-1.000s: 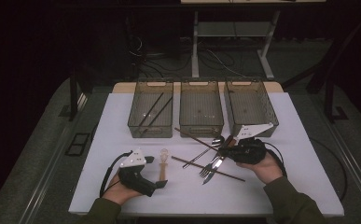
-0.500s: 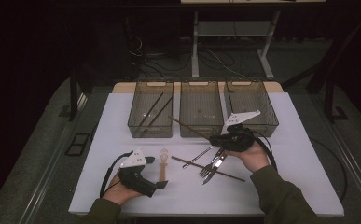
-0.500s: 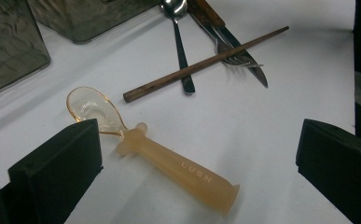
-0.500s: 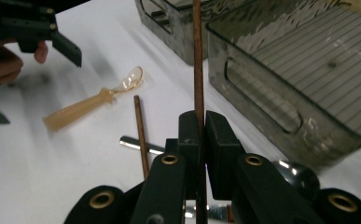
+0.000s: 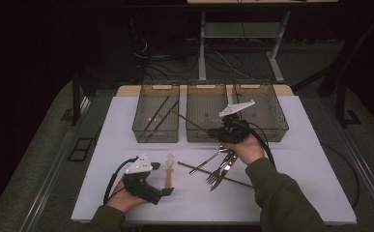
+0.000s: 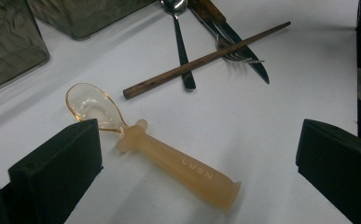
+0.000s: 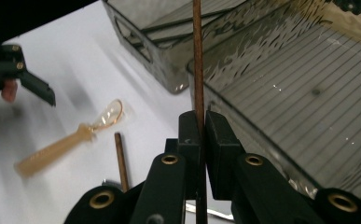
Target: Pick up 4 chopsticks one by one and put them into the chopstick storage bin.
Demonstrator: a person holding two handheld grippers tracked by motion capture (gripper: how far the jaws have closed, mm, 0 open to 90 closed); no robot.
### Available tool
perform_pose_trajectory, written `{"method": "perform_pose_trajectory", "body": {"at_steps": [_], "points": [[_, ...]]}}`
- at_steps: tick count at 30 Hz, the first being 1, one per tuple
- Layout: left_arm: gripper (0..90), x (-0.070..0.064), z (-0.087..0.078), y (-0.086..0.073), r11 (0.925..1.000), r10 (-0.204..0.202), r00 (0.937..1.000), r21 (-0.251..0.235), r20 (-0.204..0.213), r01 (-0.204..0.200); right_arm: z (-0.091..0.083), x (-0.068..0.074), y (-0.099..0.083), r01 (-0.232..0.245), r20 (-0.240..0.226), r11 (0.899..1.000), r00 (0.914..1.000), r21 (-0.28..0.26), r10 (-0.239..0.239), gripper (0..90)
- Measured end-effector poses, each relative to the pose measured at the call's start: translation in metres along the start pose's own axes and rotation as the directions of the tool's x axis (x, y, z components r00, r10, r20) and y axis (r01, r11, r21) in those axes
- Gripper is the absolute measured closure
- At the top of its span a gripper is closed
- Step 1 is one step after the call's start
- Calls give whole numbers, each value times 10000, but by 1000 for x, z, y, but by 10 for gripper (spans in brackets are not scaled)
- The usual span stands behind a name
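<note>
1. Right gripper (image 5: 212, 130): clenched on a wooden chopstick (image 5: 189, 120), raised over the front wall of the middle bin (image 5: 207, 135), toward the far edge of the desk (image 5: 315, 159); stick pinched between the jaw pads in the right gripper view (image 7: 197, 51), running up past the bin rim.
2. Left gripper (image 5: 167, 191): released, jaws wide apart, resting near the front left corner of the desk; translucent amber baby spoon (image 6: 159, 151) lying flat between and just ahead of the jaws, bowl toward the bins.
3. Materials: chopstick thin, straight, dark brown wood; baby spoon with clear rounded bowl and thick frosted handle marked "LUSN"; three bins of smoky transparent plastic with ribbed floors; left bin (image 5: 156, 131) containing dark sticks.
4. Mid-desk pile: second wooden chopstick (image 5: 222, 176), metal fork (image 5: 216, 175), knife (image 6: 243, 46) and spoon (image 6: 180, 37), crossed and touching.
5. Change from half a second earlier: right gripper shifted left and toward the bins, chopstick tip now farther toward the left bin; left gripper unmoved.
</note>
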State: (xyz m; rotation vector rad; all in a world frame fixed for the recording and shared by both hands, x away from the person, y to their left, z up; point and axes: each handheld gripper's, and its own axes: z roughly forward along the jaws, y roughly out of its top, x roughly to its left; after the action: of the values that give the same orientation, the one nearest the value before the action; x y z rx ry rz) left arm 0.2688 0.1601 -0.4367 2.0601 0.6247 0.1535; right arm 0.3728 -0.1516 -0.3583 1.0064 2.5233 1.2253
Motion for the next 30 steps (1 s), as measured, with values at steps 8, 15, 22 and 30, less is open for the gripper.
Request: {"method": "perform_pose_trajectory", "body": {"at_steps": [8, 15, 22, 30], "points": [[0, -2, 0, 1, 10000, 44, 10000, -37, 82, -44, 13, 1, 25, -114, 158, 9998, 9998, -138, 116, 848], [0, -1, -1, 1, 10000, 48, 9999, -85, 109, -47, 30, -1, 47, -395, 289, 9990, 9988, -222, 402, 848], [0, -1, -1, 1, 9999, 41, 9999, -132, 105, -40, 44, -1, 67, -654, 474, 9975, 9967, -265, 666, 848], [0, -2, 0, 1, 9999, 12, 9999, -169, 172, -9, 71, -2, 87, -917, 752, 9958, 9930, 7, 914, 848]]}}
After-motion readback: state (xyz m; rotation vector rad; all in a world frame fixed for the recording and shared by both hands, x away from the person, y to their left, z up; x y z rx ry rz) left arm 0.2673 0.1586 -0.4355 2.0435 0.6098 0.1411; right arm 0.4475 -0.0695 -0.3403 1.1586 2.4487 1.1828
